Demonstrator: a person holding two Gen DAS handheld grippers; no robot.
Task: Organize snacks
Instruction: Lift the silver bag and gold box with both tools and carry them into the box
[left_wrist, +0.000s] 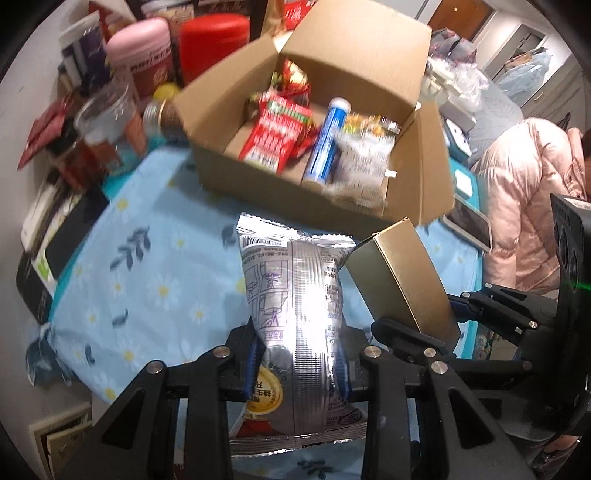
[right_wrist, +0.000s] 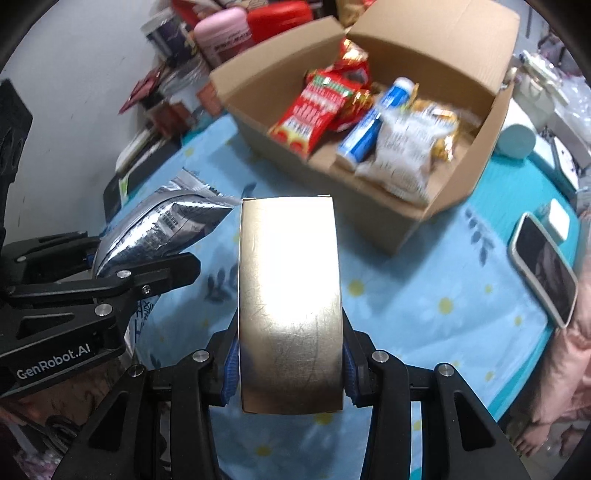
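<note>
Above a daisy-print blue cloth (right_wrist: 424, 314), the left gripper (left_wrist: 301, 373) pinches a silver snack bag (left_wrist: 303, 325) while the right gripper (right_wrist: 290, 363), just beside it on the right, clamps a gold box (right_wrist: 290, 295) between its blue pads. Beyond both, an open cardboard box (right_wrist: 373, 218) holds red packets (right_wrist: 314, 110), a blue tube (right_wrist: 369, 129) and a white packet (right_wrist: 402, 155). A phone (right_wrist: 543, 269) lies at right.
</note>
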